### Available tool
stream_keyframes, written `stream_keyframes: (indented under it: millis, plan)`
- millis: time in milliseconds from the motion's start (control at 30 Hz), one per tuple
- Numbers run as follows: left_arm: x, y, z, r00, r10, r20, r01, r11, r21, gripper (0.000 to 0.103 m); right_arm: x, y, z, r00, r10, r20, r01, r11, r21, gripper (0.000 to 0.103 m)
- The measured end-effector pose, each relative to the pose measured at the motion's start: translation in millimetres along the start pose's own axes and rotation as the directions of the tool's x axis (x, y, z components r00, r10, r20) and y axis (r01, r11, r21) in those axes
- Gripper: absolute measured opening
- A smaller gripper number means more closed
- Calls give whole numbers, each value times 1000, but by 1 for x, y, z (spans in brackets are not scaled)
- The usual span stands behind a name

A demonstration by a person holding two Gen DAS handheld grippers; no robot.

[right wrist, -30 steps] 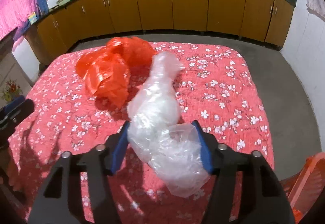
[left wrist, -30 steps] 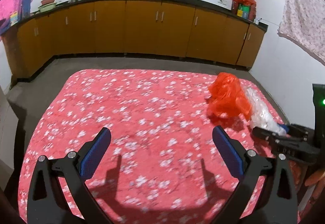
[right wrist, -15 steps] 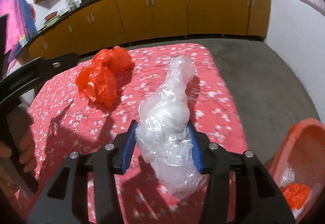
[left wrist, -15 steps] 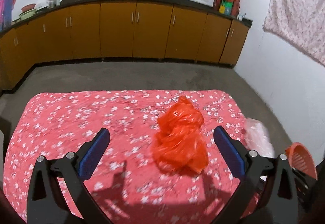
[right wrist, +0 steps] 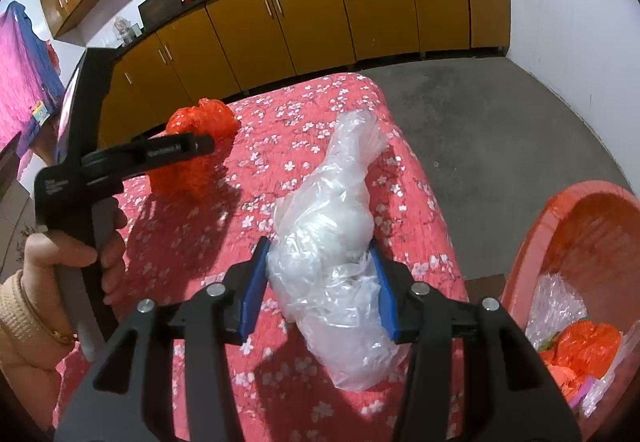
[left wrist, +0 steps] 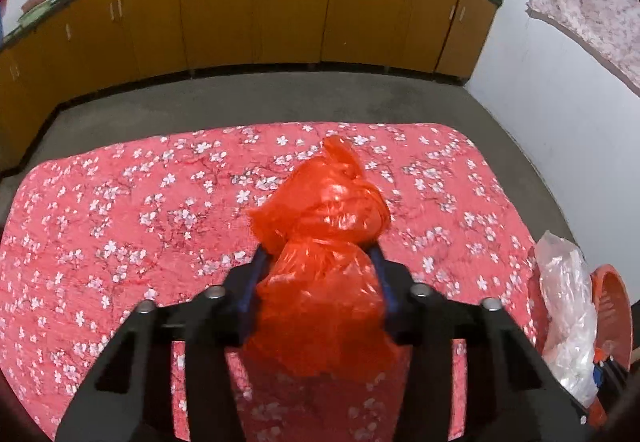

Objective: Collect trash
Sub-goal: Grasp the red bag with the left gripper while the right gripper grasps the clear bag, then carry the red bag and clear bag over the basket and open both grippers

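Orange bag (left wrist: 324, 282) pinched between just-closing left tool (left wrist: 318, 262), clear bag (right wrist: 332, 282) clamped in right tool (right wrist: 320, 282)

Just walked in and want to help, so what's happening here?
A person is clearing trash off the flowered cloth with two handheld grippers. The left gripper has just closed its fingers on the orange bag. The right gripper holds the clear bag beside the orange bin, which already holds trash.

Orange basket (right wrist: 576, 226) cut off at frame edge.
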State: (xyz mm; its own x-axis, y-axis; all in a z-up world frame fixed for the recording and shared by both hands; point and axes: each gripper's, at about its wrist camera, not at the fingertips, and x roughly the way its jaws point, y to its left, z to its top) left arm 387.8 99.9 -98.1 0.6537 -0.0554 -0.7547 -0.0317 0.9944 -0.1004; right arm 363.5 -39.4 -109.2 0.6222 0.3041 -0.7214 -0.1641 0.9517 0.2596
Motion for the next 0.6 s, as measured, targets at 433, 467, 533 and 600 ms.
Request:
stream_keyframes:
  millis: [433, 467, 533, 600]
  plan:
    - [-91, -19, -34, 994, -50, 97, 44, 997, 66, 27, -78, 8, -9, 995, 9, 95, -9, 1000, 3, 47]
    - [-97, -20, -37, 993, -50, 104, 43, 997, 68, 27, -87, 7, -10, 994, 6, 106, -7, 1000, 8, 47]
    - [-116, -26, -45, 991, -50, 124, 41, 996, 73, 27, -105, 5, -13, 992, -1, 125, -1, 1000, 16, 47]
    - [-129, -31, -51, 989, -50, 140, 39, 996, 82, 27, -123, 2, -17, 990, -18, 143, 15, 1000, 21, 47]
